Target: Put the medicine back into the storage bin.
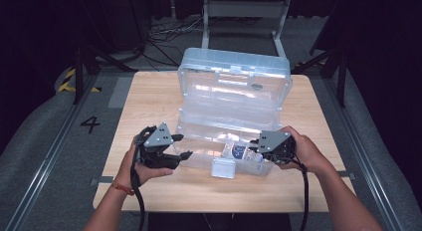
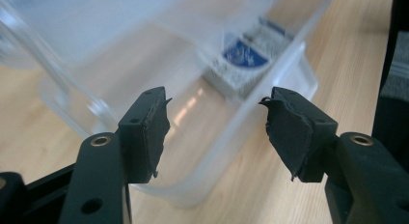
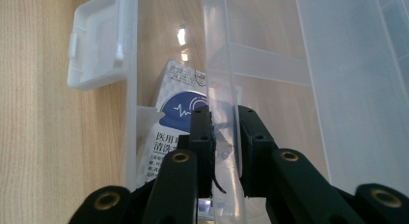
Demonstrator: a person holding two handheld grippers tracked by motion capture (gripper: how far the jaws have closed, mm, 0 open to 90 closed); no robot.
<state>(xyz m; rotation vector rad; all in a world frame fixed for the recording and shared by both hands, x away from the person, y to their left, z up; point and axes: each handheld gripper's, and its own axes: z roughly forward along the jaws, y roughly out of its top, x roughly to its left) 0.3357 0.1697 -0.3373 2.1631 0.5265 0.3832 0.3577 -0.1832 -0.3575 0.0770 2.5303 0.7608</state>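
The right tool (image 3: 224,151) pinches the front wall of the clear box (image 1: 234,74) on the bench (image 1: 149,96), likely to keep it still, while the left tool (image 2: 216,130) hangs spread apart with nothing in it beside the box.

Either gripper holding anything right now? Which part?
The right gripper is clamped on a clear wall of the open clear box, beside the white-and-blue packet. The left gripper stands open, holding nothing.

The glossy clear plastic box (image 1: 234,91) sits on a matt pale wood table (image 1: 149,99).
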